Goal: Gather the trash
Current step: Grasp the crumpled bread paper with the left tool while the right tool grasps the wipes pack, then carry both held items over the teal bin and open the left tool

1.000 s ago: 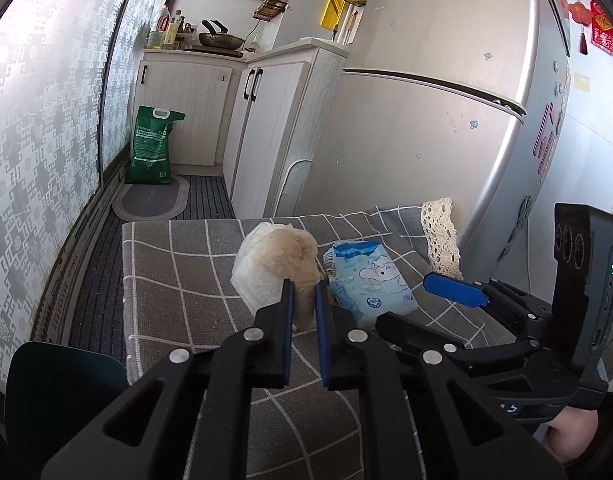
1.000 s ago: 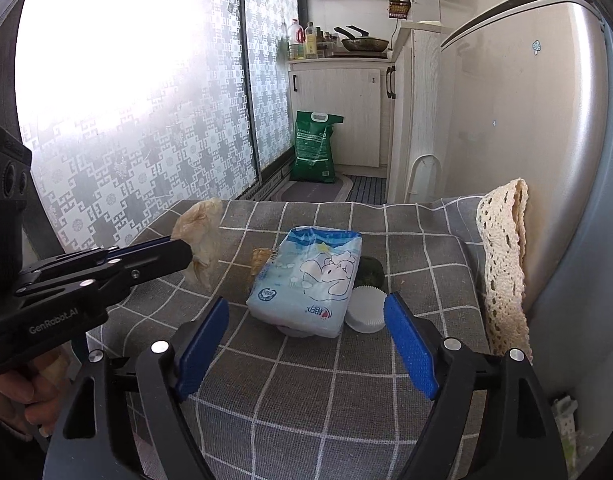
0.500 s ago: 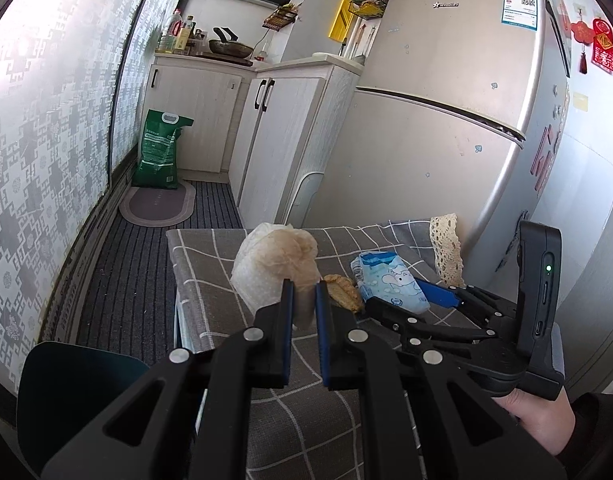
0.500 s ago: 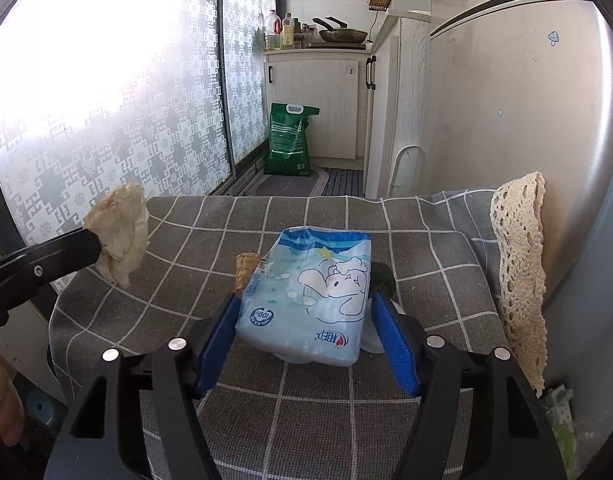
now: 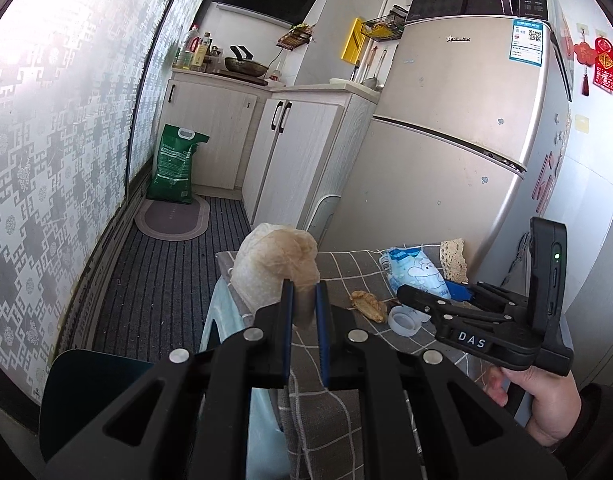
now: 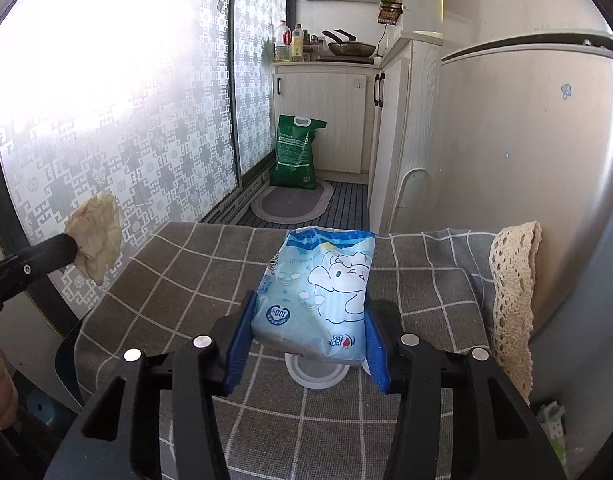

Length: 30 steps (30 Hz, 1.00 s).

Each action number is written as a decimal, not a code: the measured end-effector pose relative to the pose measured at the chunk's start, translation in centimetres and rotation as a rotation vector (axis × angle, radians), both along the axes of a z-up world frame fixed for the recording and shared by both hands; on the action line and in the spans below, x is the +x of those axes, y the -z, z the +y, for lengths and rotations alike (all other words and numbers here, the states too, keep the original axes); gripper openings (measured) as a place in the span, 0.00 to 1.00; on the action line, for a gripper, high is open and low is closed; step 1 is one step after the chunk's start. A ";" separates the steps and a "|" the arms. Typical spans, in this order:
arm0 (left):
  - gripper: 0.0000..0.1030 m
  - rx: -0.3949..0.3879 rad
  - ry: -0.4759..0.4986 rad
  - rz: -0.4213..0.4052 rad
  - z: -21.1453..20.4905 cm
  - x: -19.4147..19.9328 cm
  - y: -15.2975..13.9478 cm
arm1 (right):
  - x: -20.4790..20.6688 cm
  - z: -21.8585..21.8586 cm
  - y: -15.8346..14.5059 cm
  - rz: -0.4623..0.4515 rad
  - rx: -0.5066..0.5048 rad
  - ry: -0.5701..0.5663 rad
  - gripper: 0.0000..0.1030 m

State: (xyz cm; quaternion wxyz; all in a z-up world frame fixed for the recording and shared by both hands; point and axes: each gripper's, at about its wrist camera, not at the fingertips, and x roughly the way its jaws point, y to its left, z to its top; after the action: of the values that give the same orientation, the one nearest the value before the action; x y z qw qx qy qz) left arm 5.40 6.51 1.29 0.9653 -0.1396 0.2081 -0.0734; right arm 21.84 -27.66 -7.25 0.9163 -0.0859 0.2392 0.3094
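My left gripper (image 5: 304, 294) is shut on a crumpled beige plastic bag (image 5: 276, 266) and holds it past the table's left edge; the bag also shows in the right wrist view (image 6: 96, 238). My right gripper (image 6: 310, 340) is shut on a light blue tissue pack (image 6: 320, 296) and holds it lifted above the table; the pack also shows in the left wrist view (image 5: 416, 276). A white round lid (image 6: 314, 372) lies on the checked tablecloth (image 6: 194, 264) under the pack. A brown scrap (image 5: 368, 302) lies on the cloth beside the lid (image 5: 404, 320).
A cream lace cloth (image 6: 514, 292) hangs at the table's right edge by the fridge (image 5: 458, 160). A pale blue bag-like thing (image 5: 230, 332) and a dark bin rim (image 5: 90, 380) sit below the table's left edge. A green sack (image 6: 296, 152) stands on the floor by the cabinets.
My left gripper drew back and left with the beige bag, off the table's edge. My right gripper closed on the tissue pack and lifted it, uncovering the white lid.
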 end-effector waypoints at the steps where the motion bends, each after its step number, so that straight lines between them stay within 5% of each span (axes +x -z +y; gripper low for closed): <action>1: 0.12 0.001 -0.006 0.001 0.3 -0.1 0.0 | -0.3 0.3 -0.4 -0.005 0.008 -0.008 0.48; 18: 0.11 0.048 -0.149 0.085 6.9 -2.1 2.2 | -4.7 6.8 -4.1 -0.048 0.016 -0.211 0.48; 30: 0.12 0.080 -0.167 0.266 10.1 -2.6 7.3 | -7.1 12.3 -4.6 0.003 -0.014 -0.375 0.48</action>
State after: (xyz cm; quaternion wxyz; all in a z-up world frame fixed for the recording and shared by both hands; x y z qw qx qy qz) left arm 2.82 16.60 -6.04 0.9368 -0.1263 0.3244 0.0346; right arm 14.76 -15.41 -2.64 0.8415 -0.1351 0.2226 0.4734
